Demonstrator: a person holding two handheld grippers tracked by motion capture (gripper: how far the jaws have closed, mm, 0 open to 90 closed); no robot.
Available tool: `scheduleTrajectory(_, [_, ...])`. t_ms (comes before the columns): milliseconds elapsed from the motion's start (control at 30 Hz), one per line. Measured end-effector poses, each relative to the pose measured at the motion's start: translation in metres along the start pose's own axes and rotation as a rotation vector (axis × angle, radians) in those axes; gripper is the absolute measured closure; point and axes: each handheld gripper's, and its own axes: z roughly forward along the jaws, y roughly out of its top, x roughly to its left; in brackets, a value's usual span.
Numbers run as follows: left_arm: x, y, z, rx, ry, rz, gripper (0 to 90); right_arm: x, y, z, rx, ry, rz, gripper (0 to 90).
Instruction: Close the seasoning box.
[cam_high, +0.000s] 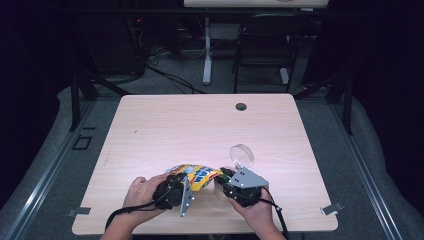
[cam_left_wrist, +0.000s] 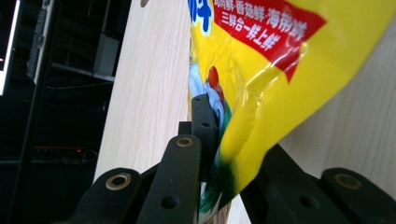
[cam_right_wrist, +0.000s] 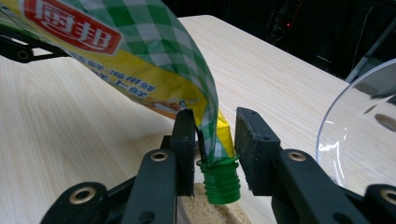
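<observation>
Between the right claw (cam_right_wrist: 215, 140) pads sits the green spout (cam_right_wrist: 219, 182) of the yellow seasoning pouch (cam_high: 200, 176), pads standing off it, jaws open. Left claw (cam_left_wrist: 224, 140) is clamped on the pouch's other end. Pouch hangs above the surface (cam_high: 190, 130); spout points down over granules (cam_right_wrist: 210, 207), clear bowl (cam_high: 242, 155) beside.

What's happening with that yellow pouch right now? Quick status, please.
Left gripper shut on yellow pouch. Right gripper open around green spout, pointing down over granules. Clear lid close by.
</observation>
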Motion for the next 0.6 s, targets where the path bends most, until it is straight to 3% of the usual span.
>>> scheduleTrajectory(233, [0.0, -0.005, 0.002, -0.019, -0.03, -0.042, 87.6, -0.003, -0.001, 0.0, 0.0, 0.007, 0.015, 67.4])
scheduleTrajectory(300, [-0.001, -0.007, 0.004, -0.04, -0.046, -0.08, 87.6, -0.003, -0.001, 0.0, -0.003, 0.001, 0.018, 66.3])
scheduleTrajectory(400, [0.0, -0.01, 0.005, -0.051, -0.067, -0.102, 87.6, -0.004, -0.001, 0.0, -0.011, 0.002, 0.022, 64.4])
scheduleTrajectory(600, [-0.001, -0.013, 0.008, -0.065, -0.088, -0.124, 87.7, -0.004, -0.001, 0.0, -0.021, -0.001, 0.032, 62.3])
